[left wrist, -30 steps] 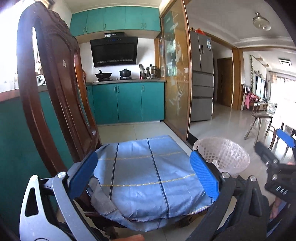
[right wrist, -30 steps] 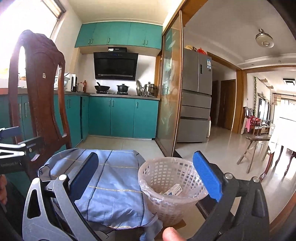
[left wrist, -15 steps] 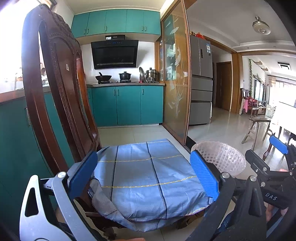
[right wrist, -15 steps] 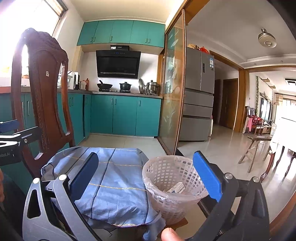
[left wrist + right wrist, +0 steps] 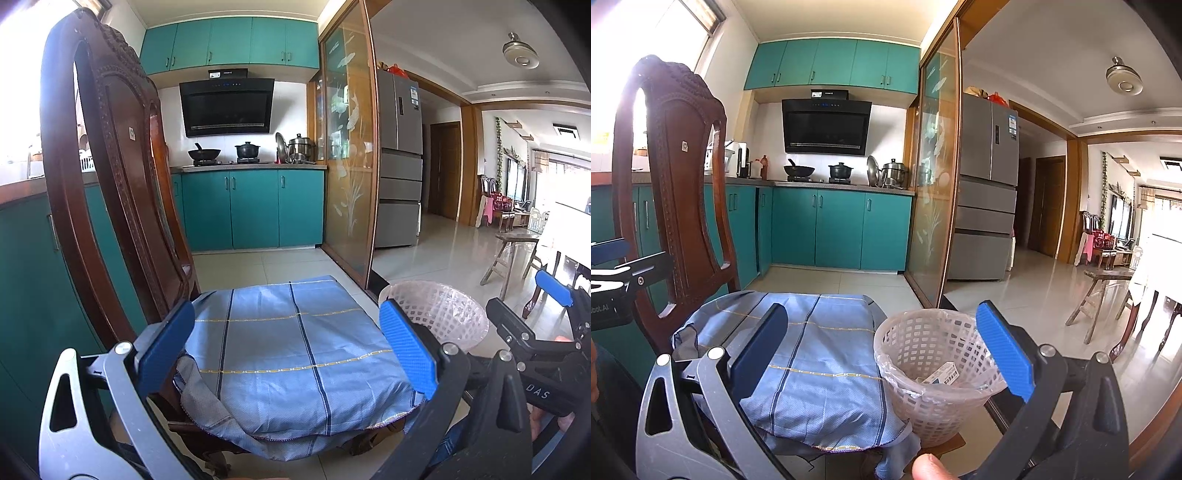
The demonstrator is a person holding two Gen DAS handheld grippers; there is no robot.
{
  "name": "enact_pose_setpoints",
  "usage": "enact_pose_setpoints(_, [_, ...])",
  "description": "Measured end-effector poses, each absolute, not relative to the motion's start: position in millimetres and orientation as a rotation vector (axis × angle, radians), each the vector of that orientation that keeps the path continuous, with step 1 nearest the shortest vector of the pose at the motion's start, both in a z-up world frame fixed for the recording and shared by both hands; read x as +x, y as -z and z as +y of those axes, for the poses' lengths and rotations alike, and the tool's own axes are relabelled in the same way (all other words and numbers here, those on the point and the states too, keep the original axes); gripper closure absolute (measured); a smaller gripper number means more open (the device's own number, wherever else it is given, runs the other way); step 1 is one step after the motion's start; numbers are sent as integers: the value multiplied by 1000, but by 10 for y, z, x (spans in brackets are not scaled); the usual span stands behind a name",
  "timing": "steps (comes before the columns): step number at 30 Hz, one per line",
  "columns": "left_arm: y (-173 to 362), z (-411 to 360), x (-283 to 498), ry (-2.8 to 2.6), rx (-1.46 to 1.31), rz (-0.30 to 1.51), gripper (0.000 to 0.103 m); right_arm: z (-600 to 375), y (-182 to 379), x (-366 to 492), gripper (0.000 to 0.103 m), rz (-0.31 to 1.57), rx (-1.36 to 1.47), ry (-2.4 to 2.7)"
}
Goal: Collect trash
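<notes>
A white lattice waste basket (image 5: pixel 934 373) lined with clear plastic stands on the floor right of a wooden chair; a small printed carton (image 5: pixel 943 376) lies inside it. The basket (image 5: pixel 443 317) also shows in the left wrist view, partly behind a blue finger. My left gripper (image 5: pixel 288 350) hangs open over the chair's blue checked seat cloth (image 5: pixel 288 354), holding nothing. My right gripper (image 5: pixel 882 354) is open and empty, above the cloth's right edge and the basket. The right gripper (image 5: pixel 546 325) also appears at the far right of the left wrist view.
The dark carved chair back (image 5: pixel 110 177) rises at left. Teal kitchen cabinets (image 5: pixel 834 229), a stove with pots, a glass sliding door (image 5: pixel 934 192) and a grey fridge (image 5: pixel 988 206) lie ahead. A wooden stool (image 5: pixel 1104 295) and a table stand at right on tiled floor.
Both cameras have tilted up and drawn back slightly, so the chair and basket sit lower in view. The jaws of both grippers stayed open and empty.
</notes>
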State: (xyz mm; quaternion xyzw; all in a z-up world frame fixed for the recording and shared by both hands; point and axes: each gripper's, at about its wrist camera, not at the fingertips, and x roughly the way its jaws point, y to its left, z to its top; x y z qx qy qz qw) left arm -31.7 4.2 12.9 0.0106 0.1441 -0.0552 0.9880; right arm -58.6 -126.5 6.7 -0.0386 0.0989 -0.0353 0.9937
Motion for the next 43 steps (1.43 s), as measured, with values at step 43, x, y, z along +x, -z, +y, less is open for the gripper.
enact_pose_setpoints(43, [2, -18, -187, 113, 36, 340, 3, -1267, 79, -491, 3, 237, -61, 70])
